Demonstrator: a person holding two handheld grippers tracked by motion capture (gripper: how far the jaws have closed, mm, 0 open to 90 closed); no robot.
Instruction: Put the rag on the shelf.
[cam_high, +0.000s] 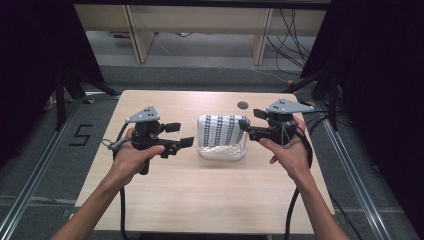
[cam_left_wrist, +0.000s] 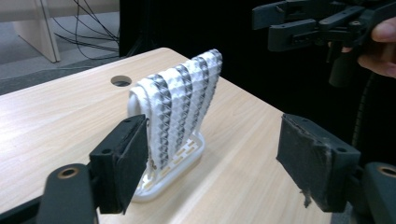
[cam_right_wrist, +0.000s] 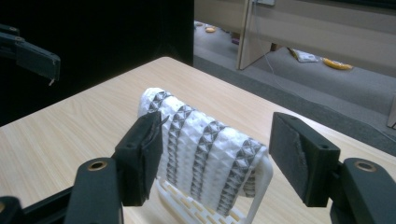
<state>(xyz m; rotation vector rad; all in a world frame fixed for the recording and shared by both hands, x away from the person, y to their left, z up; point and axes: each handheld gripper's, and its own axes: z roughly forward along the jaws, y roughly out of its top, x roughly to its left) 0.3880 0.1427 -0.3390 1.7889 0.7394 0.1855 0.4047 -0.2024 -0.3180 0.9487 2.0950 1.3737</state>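
L tool (cam_high: 181, 135) and R tool (cam_high: 249, 121) both gaping wide, gripping nothing, flanking the white rack (cam_high: 223, 150) w/ patterned cloth (cam_high: 222, 131) draping it mid-bench (cam_high: 200, 200).

High view: set above the near edge, aimed forward and down over the pale wooden desk (cam_high: 200, 200).
Tool views: low, close, facing inward.
Shared: white patterned cloth on rack (cam_high: 222, 131) (cam_left_wrist: 180, 100) (cam_right_wrist: 205, 154).

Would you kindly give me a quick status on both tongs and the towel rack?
Left tongs open, right tongs open, both empty. White-and-grey patterned cloth draped over white plastic rack, between them, untouched. Nothing in the way.
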